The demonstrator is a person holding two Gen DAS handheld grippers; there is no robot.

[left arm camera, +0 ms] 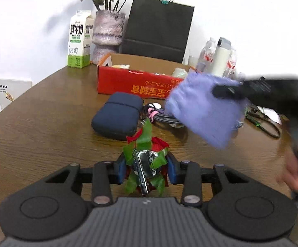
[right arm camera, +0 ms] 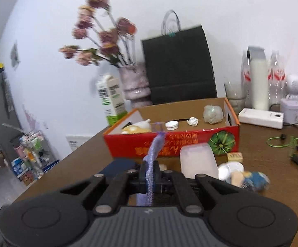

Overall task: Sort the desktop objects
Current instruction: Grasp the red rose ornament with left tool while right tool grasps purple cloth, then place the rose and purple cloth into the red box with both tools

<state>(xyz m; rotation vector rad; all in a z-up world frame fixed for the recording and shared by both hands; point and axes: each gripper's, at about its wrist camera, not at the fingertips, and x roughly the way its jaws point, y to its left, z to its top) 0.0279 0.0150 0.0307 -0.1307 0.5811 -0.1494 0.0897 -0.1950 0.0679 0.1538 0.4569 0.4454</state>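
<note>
we see the left gripper (left arm camera: 146, 167) low in its own view, pointing forward and slightly down over the brown wooden table (left arm camera: 46, 127). its jaws stand narrowed, and the blue pads (left arm camera: 121, 169) press from both sides on a small bundle of green and red ribbon around a shiny metal clip (left arm camera: 145, 162). the bundle sits upright between the fingers, its green strips rising above them and hanging below.

just ahead of the left gripper lies a dark blue zipped fabric pouch (left arm camera: 118, 116). beyond the pouch stands the open red cardboard box (left arm camera: 132, 84), with a tangle of dark cables (left arm camera: 163, 116) to the right of the pouch.

to the right of the left gripper, raised above the table, we see the right gripper (left arm camera: 227, 91) coming in from the right edge, blurred. it carries a flat lilac mesh pouch (left arm camera: 204, 111), which hangs tilted from its tip, clear of the table. a person's hand (left arm camera: 295, 164) grips the handle below.

in the right wrist view, the right gripper (right arm camera: 150, 180) points forward and a little downward toward the red box. its jaws are fully closed, pinching the lilac mesh pouch (right arm camera: 153, 158) edge-on; the pouch's drawstring end reaches up ahead of the fingertips. inside the box, ahead of this gripper, lie a white bottle cap (right arm camera: 172, 125), a crumpled paper scrap (right arm camera: 192, 121) and a pale crumpled ball (right arm camera: 212, 114). a translucent white plastic case (right arm camera: 198, 161) sits just right of the fingers.
</note>
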